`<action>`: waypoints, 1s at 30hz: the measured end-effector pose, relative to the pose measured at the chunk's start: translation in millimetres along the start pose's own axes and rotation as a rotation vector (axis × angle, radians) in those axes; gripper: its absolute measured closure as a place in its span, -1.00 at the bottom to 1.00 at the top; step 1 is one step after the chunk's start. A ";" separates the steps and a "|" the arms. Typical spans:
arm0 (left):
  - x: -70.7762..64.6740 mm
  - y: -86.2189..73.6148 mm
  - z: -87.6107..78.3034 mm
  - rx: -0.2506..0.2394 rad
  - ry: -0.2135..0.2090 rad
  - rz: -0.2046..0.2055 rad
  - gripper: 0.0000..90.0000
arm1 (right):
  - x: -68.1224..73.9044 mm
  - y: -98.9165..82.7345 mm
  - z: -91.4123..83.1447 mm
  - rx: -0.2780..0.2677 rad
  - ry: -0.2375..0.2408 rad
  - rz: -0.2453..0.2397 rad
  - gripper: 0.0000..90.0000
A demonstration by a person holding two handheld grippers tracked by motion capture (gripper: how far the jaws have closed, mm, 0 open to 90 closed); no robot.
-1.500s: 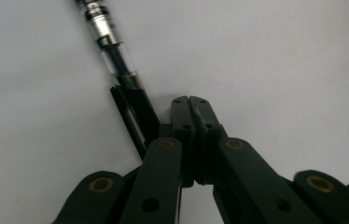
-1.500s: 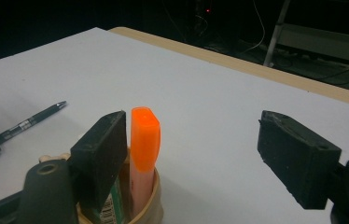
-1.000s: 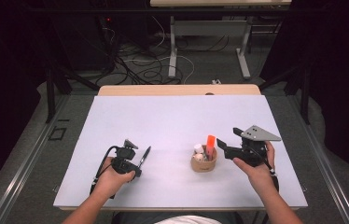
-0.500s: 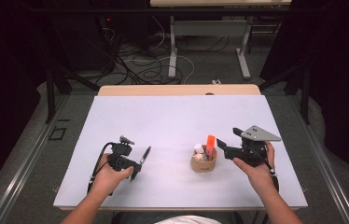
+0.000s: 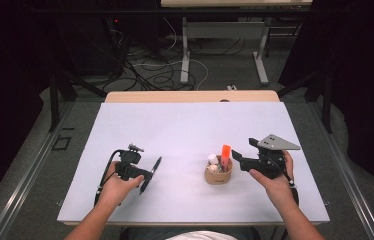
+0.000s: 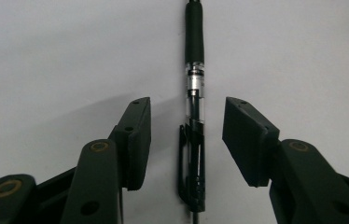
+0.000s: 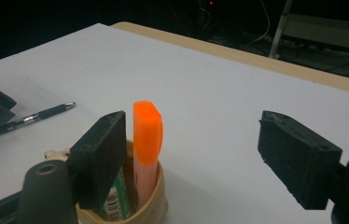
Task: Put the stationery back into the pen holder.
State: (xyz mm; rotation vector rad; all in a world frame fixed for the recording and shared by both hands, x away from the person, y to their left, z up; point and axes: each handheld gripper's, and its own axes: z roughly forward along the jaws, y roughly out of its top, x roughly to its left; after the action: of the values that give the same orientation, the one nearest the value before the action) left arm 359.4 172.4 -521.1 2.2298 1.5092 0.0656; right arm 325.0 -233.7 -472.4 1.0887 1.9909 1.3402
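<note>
A black pen (image 5: 156,164) lies flat on the white table (image 5: 185,125) at the front left. My left gripper (image 5: 145,176) stands over it, and its jaws have just been opening. In the left gripper view the pen (image 6: 195,60) runs between the two pads (image 6: 137,135) with a gap on each side, untouched. A small tan cup (image 5: 218,175) holds an orange highlighter (image 5: 225,152) and a white item (image 5: 212,159). My right gripper (image 5: 242,152) is open just right of the cup. In its own view the highlighter (image 7: 147,133) stands beside its left pad (image 7: 100,156).
A green labelled item (image 7: 116,196) also sits in the cup (image 7: 154,205). The table's far edge is a wooden strip (image 5: 190,96). Beyond it, table legs and cables (image 5: 175,70) lie on the dark floor.
The left gripper's jaws went from shut on the pen to apart, and the pen now lies free on the table between them. The right gripper and the cup have not moved.
</note>
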 end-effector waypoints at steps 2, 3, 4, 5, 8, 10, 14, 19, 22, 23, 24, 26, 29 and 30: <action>1.4 0.7 1.2 -0.005 0.001 -0.001 0.07 | -0.1 0.0 0.6 0.008 0.007 0.007 -0.50; 2.0 1.1 1.9 -0.008 0.000 -0.002 0.06 | 0.3 0.0 0.3 0.013 0.007 0.015 -0.51; 2.8 1.7 2.5 -0.008 -0.001 0.002 0.04 | 0.0 0.2 0.8 0.012 0.009 0.018 -0.53; 3.0 2.1 3.1 -0.007 -0.002 0.002 0.01 | 0.2 0.5 0.6 0.017 0.012 0.027 -0.55; 3.7 3.6 5.7 -0.009 0.007 0.017 -0.03 | 1.0 1.7 1.8 0.020 0.018 0.046 -0.64; 3.0 4.7 7.6 -0.010 0.006 0.007 -0.03 | 1.3 1.8 2.8 0.030 0.022 0.046 -0.66; 2.1 7.7 10.1 -0.003 0.004 0.014 0.00 | 2.7 0.3 4.8 0.054 0.023 0.066 -0.68; -0.8 12.1 15.4 0.029 -0.004 0.006 0.09 | 1.7 -0.2 6.3 0.065 0.027 0.074 -0.76; -2.7 14.7 17.8 0.041 -0.001 0.001 0.11 | 1.2 -0.5 6.5 0.067 0.031 0.087 -0.78; -2.9 15.2 18.1 0.037 -0.001 -0.001 0.13 | 1.3 -0.6 6.5 0.068 0.031 0.090 -0.78; -3.0 15.9 18.4 0.040 -0.005 -0.003 0.15 | 1.4 -0.8 6.5 0.069 0.031 0.091 -0.78; -3.4 16.6 18.5 0.042 0.000 -0.008 0.18 | 1.2 -1.3 7.5 0.067 0.030 0.091 -0.79; -3.6 16.9 18.9 0.041 0.000 -0.014 0.25 | 1.1 -1.6 7.7 0.070 0.033 0.096 -0.79; -4.4 17.0 18.8 0.042 -0.004 -0.029 0.27 | 0.9 -1.6 7.7 0.069 0.035 0.097 -0.79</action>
State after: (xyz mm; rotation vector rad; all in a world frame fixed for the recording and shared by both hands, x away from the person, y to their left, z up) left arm 377.7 157.0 -530.7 2.2386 1.5535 0.0211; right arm 329.8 -229.2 -476.8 1.2155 2.0463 1.3575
